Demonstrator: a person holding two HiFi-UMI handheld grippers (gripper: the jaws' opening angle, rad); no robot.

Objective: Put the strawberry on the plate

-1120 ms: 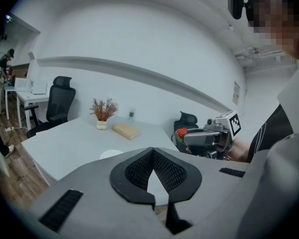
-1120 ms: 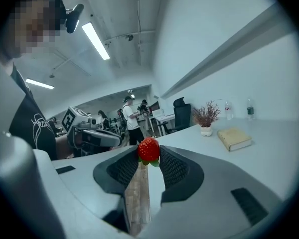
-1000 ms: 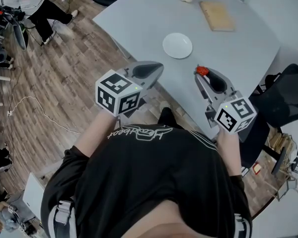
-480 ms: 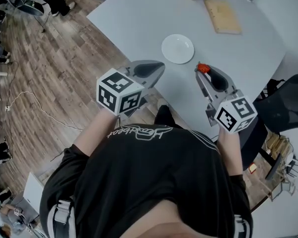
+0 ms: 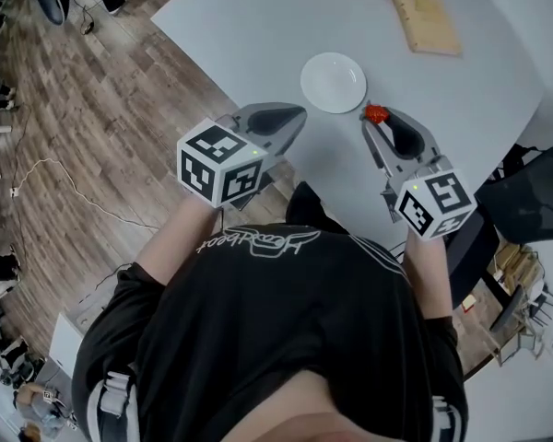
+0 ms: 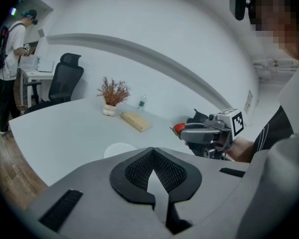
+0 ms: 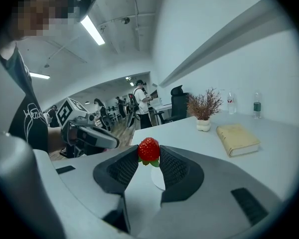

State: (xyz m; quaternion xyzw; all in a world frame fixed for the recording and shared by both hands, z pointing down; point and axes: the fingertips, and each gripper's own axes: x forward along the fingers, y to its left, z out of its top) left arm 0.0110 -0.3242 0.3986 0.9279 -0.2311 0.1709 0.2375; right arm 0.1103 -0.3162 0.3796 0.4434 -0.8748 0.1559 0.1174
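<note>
A small white plate (image 5: 334, 82) lies on the pale grey table (image 5: 258, 26). My right gripper (image 5: 376, 118) is shut on a red strawberry (image 5: 376, 113), held in the air just right of the plate's near edge. In the right gripper view the strawberry (image 7: 149, 150) sits pinched between the dark pads at the tips, with the plate (image 7: 158, 179) partly visible beyond the jaws. My left gripper (image 5: 293, 116) hovers near the table's edge, left of the plate, with its jaws together and nothing in them. The left gripper view shows the plate (image 6: 120, 149) and the strawberry (image 6: 179, 129).
A tan book (image 5: 425, 17) lies on the far side of the table, with a potted dry plant (image 6: 112, 96) and a bottle (image 6: 141, 102) near it. A black office chair (image 5: 525, 201) stands at the right. Wooden floor (image 5: 101, 127) lies beyond the table's left edge.
My right gripper has carried the strawberry a little forward, closer to the plate. The left gripper has hardly moved. The head view has shifted slightly.
</note>
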